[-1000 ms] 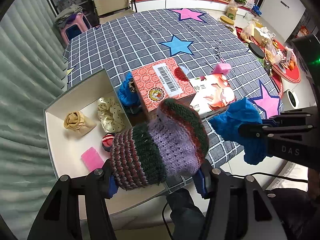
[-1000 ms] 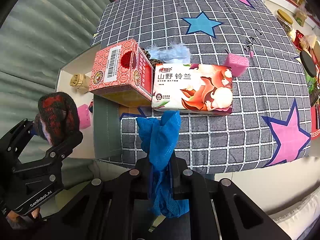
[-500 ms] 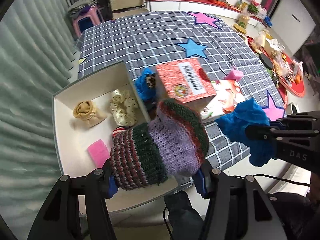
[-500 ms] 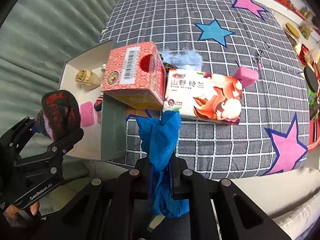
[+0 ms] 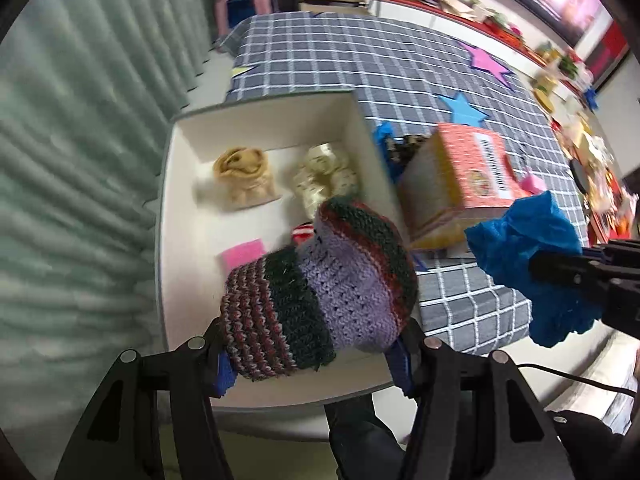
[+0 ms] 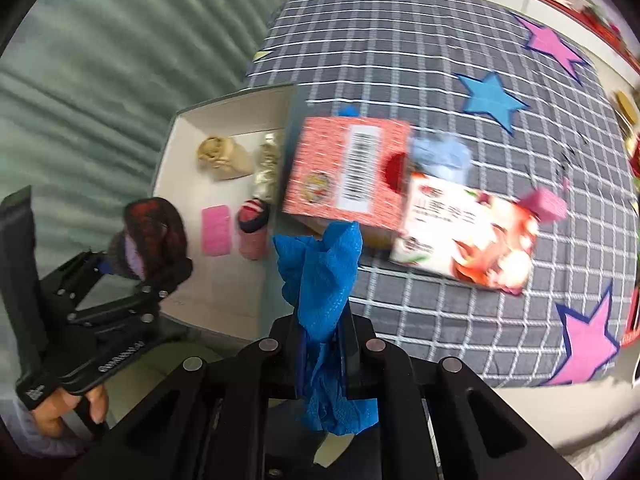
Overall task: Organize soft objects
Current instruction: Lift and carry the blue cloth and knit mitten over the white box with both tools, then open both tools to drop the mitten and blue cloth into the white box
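In the left wrist view, the left gripper (image 5: 316,354) fills the bottom of the frame, its jaws clamped on a striped knitted hat (image 5: 320,292) that sits at centre, above the near edge of a white box (image 5: 176,240). Inside the box, in the upper left of the frame, lie a tan rolled cloth (image 5: 244,178), a cream scrunchie (image 5: 326,178), a pink sponge (image 5: 243,254) and a red-and-white striped piece (image 5: 303,233) partly hidden behind the hat.

In the right wrist view, the right gripper (image 6: 323,344) occupies the bottom centre, its jaws clamped on a crumpled blue cloth (image 6: 320,280) that sticks up past them and hangs down below. Beyond it, on the checked, star-patterned counter (image 6: 400,48), a red tissue box (image 6: 344,168) stands just beside the white box's right wall, and a floral tissue pack (image 6: 468,236) lies touching it at centre right, a pink sponge block (image 6: 544,205) at its far corner.
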The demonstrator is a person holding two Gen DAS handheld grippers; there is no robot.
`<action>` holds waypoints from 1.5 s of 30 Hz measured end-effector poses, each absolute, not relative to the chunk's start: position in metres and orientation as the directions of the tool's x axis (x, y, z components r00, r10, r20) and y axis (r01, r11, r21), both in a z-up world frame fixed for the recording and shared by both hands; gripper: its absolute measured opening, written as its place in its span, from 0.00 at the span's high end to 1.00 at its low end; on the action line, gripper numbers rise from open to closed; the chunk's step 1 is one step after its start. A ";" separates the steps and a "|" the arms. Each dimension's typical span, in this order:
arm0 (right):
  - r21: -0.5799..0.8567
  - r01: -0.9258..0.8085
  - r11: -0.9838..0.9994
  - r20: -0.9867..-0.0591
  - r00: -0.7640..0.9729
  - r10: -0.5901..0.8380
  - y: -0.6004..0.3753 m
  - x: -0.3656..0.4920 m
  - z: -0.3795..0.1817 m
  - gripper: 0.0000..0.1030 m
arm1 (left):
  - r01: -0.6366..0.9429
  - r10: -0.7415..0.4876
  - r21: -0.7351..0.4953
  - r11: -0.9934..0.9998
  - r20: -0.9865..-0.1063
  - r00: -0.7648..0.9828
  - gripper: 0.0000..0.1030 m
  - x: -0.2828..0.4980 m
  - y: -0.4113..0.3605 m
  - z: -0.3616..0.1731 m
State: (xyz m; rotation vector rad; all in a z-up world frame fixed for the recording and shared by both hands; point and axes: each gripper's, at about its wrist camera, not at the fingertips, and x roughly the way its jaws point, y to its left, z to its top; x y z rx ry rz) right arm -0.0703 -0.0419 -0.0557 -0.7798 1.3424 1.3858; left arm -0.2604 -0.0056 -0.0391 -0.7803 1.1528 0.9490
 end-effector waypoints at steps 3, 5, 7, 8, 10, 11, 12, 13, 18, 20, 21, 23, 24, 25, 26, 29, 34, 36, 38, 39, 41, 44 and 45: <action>0.315 -0.947 0.066 -0.932 -0.295 0.210 -0.027 -0.090 -0.052 0.87 | -0.932 0.203 -0.033 0.361 -0.973 0.113 0.39 -0.274 -0.002 -0.043; 0.315 -0.949 0.029 -0.931 -0.303 0.201 -0.020 -0.102 -0.051 0.87 | -0.942 0.204 -0.031 0.335 -0.973 0.104 0.39 -0.281 -0.001 -0.045; 0.318 -0.948 0.001 -0.931 -0.312 0.191 -0.015 -0.112 -0.051 0.87 | -0.950 0.205 -0.027 0.312 -0.974 0.095 0.39 -0.290 0.001 -0.047; 0.321 -0.947 -0.011 -0.930 -0.317 0.186 -0.013 -0.116 -0.052 0.87 | -0.954 0.205 -0.023 0.300 -0.975 0.088 0.39 -0.294 0.001 -0.048; 0.321 -0.946 -0.041 -0.931 -0.323 0.173 -0.007 -0.127 -0.053 0.87 | -0.958 0.207 -0.013 0.286 -0.976 0.074 0.39 -0.300 0.001 -0.049; 0.321 -0.946 -0.053 -0.931 -0.325 0.168 -0.007 -0.131 -0.054 0.87 | -0.959 0.209 -0.002 0.283 -0.976 0.063 0.39 -0.302 0.000 -0.050; 0.323 -0.944 -0.068 -0.930 -0.330 0.159 -0.005 -0.136 -0.055 0.87 | -0.959 0.210 0.007 0.282 -0.976 0.055 0.39 -0.303 -0.002 -0.051; 0.326 -0.943 -0.075 -0.930 -0.334 0.154 -0.003 -0.138 -0.057 0.87 | -0.959 0.208 0.011 0.283 -0.977 0.051 0.39 -0.304 -0.002 -0.053; 0.332 -0.938 -0.105 -0.932 -0.343 0.120 0.005 -0.154 -0.064 0.87 | -0.961 0.176 0.011 0.277 -0.984 0.039 0.39 -0.308 -0.007 -0.063; 0.335 -0.936 -0.111 -0.931 -0.347 0.115 0.008 -0.159 -0.065 0.87 | -0.964 0.164 0.002 0.267 -0.986 0.043 0.39 -0.309 -0.008 -0.065; 0.336 -0.935 -0.113 -0.930 -0.348 0.114 0.009 -0.161 -0.065 0.87 | -0.965 0.161 0.000 0.263 -0.986 0.044 0.39 -0.311 -0.010 -0.066; 0.338 -0.933 -0.121 -0.930 -0.351 0.110 0.012 -0.167 -0.067 0.87 | -0.965 0.157 0.000 0.261 -0.987 0.042 0.39 -0.311 -0.008 -0.068; 0.339 -0.932 -0.126 -0.930 -0.353 0.107 0.012 -0.169 -0.068 0.87 | -0.966 0.156 0.000 0.260 -0.987 0.042 0.39 -0.312 -0.008 -0.068; 0.339 -0.932 -0.129 -0.930 -0.353 0.105 0.013 -0.170 -0.068 0.87 | -0.966 0.156 0.001 0.260 -0.987 0.041 0.39 -0.312 -0.007 -0.068; 0.339 -0.932 -0.132 -0.930 -0.353 0.102 0.014 -0.172 -0.069 0.87 | -0.966 0.155 0.002 0.259 -0.987 0.040 0.39 -0.312 -0.006 -0.068; 0.340 -0.930 -0.136 -0.930 -0.354 0.095 0.016 -0.175 -0.071 0.87 | -0.967 0.154 0.001 0.255 -0.987 0.039 0.39 -0.314 -0.005 -0.068; 0.343 -0.930 -0.132 -0.930 -0.356 0.092 0.017 -0.174 -0.071 0.87 | -0.965 0.153 0.004 0.262 -0.988 0.038 0.39 -0.312 -0.003 -0.069; 0.344 -0.930 -0.131 -0.930 -0.357 0.091 0.017 -0.174 -0.071 0.87 | -0.965 0.151 0.002 0.262 -0.988 0.039 0.39 -0.311 -0.004 -0.069; 0.346 -0.929 -0.130 -0.929 -0.358 0.090 0.017 -0.174 -0.071 0.87 | -0.965 0.149 0.001 0.261 -0.988 0.039 0.38 -0.311 -0.004 -0.070; 0.346 -0.929 -0.131 -0.929 -0.359 0.090 0.017 -0.174 -0.071 0.87 | -0.965 0.147 0.001 0.262 -0.988 0.039 0.38 -0.311 -0.004 -0.070; 0.347 -0.929 -0.130 -0.929 -0.359 0.090 0.018 -0.174 -0.071 0.87 | -0.965 0.144 0.000 0.264 -0.989 0.039 0.38 -0.311 -0.004 -0.070; 0.348 -0.928 -0.130 -0.928 -0.361 0.093 0.018 -0.174 -0.072 0.87 | -0.963 0.140 -0.003 0.270 -0.989 0.042 0.36 -0.311 -0.003 -0.070; 0.349 -0.928 -0.132 -0.927 -0.362 0.093 0.018 -0.174 -0.072 0.87 | -0.962 0.138 -0.007 0.271 -0.989 0.046 0.35 -0.312 -0.003 -0.071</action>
